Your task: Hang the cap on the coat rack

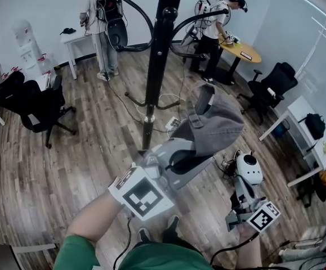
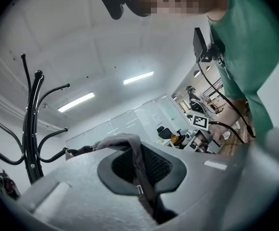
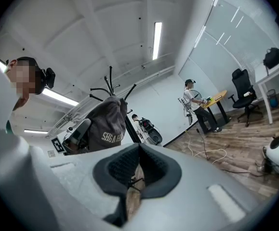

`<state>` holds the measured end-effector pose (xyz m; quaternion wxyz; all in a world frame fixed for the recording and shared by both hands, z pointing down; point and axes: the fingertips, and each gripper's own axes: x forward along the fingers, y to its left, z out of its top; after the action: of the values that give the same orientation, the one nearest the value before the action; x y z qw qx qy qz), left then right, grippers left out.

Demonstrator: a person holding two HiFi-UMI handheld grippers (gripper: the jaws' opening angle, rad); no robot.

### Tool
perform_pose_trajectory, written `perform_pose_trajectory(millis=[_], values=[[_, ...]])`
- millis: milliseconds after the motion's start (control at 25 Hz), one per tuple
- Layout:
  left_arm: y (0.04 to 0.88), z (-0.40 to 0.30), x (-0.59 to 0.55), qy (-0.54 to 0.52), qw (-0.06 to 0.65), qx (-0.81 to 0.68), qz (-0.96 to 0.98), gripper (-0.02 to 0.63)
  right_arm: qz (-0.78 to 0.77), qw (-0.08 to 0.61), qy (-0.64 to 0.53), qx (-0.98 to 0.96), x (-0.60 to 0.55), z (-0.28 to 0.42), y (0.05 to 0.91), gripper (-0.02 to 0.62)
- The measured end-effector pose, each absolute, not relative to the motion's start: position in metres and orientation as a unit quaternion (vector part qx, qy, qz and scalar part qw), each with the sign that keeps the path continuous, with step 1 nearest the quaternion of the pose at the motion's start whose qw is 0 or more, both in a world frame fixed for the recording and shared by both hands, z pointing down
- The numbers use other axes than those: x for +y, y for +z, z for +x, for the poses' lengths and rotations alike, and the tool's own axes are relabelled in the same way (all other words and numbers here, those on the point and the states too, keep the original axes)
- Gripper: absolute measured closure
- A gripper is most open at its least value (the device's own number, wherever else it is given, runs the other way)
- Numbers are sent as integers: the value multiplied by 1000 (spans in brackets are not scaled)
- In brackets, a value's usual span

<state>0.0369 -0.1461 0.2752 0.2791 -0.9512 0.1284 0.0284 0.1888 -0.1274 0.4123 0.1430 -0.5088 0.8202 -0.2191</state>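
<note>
A grey cap (image 1: 214, 120) hangs in the air just right of the black coat rack (image 1: 158, 49). My left gripper (image 1: 186, 148) is shut on the cap's edge from below. In the left gripper view a fold of the cap (image 2: 125, 143) is pinched between the dark pads, and the coat rack (image 2: 32, 129) with its curved hooks stands at the left. My right gripper (image 1: 242, 193) is low at the right, apart from the cap. Its jaws look shut with nothing between them. The right gripper view shows the cap (image 3: 105, 126) in front of the rack's hooks (image 3: 111, 81).
Around the rack's base lie cables and a power strip (image 1: 173, 122) on the wooden floor. A white round device (image 1: 249, 167) sits near my right gripper. Black office chairs (image 1: 36, 103), desks and two people (image 1: 102, 21) stand further off.
</note>
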Motion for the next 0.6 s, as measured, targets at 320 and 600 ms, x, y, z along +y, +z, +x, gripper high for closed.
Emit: perform_pose_trajectory(millis=[320,600], values=[[246,81,-188,4,323,151,-934,586,-476,165,-234,831,-179,225,423,592],[220,96,-237,-7,343,212,-915,586,-460,178,-243,835,-226,280,426,591]])
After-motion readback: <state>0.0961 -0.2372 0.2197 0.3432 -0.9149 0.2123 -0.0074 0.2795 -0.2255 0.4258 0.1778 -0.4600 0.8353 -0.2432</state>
